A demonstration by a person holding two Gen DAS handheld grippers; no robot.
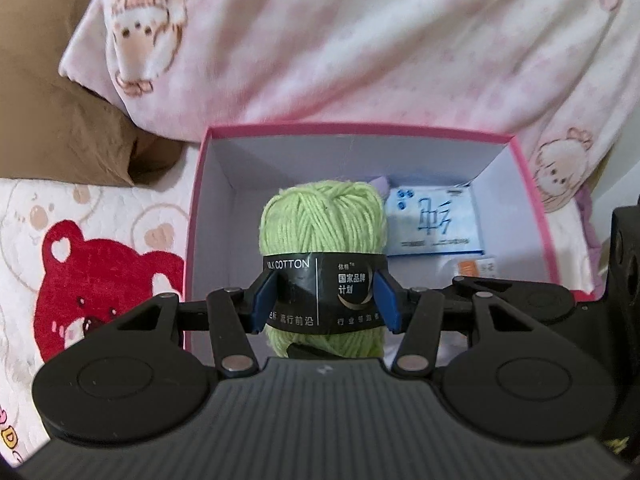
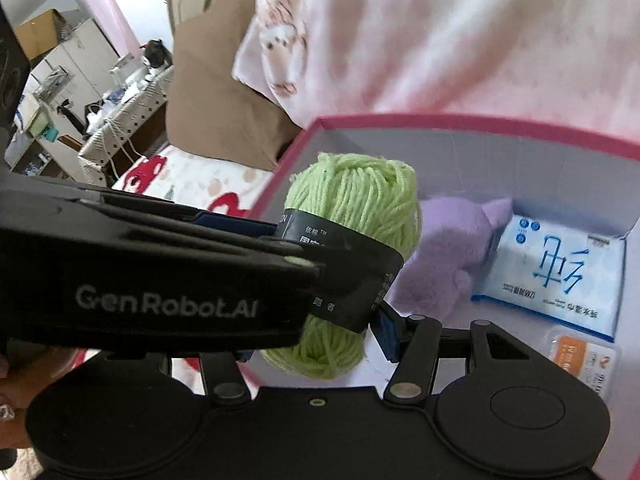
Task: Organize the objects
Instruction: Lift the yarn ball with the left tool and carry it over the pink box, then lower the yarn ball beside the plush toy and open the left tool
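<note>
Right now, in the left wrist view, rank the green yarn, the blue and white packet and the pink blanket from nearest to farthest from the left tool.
1. Green yarn ball: clamped between the left tool's blue pads, over the pink box.
2. Blue and white packet: inside the box, ahead and right.
3. Pink blanket: beyond the box's far wall.

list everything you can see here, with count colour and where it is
yarn ball: 1, light green with black label, held above the box's near edge
box: 1, pink rim, white inside, on the bed
plush toy: 1, lilac, inside box
tissue pack: 1, blue and white, inside box, right of the plush
small packet: 1, white with orange, inside box, near right corner
blanket: 1, pink with cartoon print, behind box
pillow: 1, brown, left of blanket
left gripper: shut on yarn
right gripper: open
</note>
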